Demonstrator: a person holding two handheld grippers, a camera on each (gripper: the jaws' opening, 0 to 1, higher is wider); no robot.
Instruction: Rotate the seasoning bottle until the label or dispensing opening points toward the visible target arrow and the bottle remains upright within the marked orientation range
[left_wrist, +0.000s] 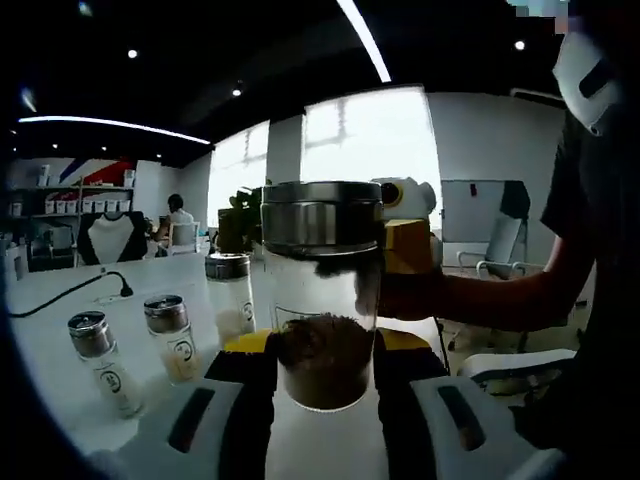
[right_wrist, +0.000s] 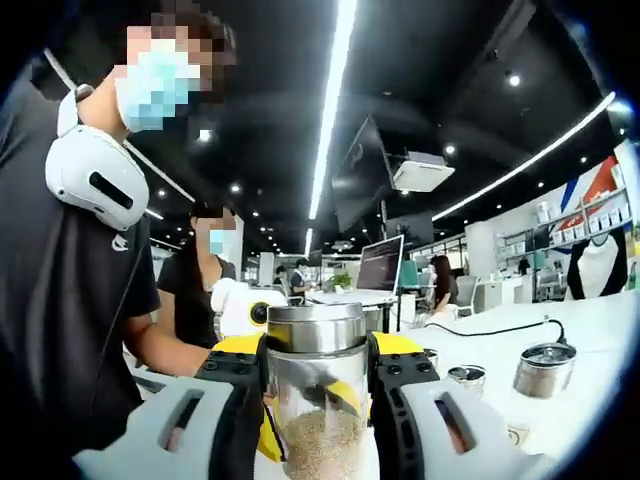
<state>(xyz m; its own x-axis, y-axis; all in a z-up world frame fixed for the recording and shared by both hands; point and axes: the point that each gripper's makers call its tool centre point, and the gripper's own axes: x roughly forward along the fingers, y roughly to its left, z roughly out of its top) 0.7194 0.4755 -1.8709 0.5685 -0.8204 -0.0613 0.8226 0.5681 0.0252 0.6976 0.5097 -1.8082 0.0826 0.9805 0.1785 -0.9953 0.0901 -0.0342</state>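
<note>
The seasoning bottle (left_wrist: 320, 300) is a clear glass cylinder with a brushed-metal cap and brown granules at the bottom; it stands upright, long axis vertical, above the white table (left_wrist: 60, 350). Both the left gripper (left_wrist: 322, 400) and the right gripper (right_wrist: 318, 400) clamp its sides between black jaws. Three smaller shakers (left_wrist: 170, 335) stand nearby.
</note>
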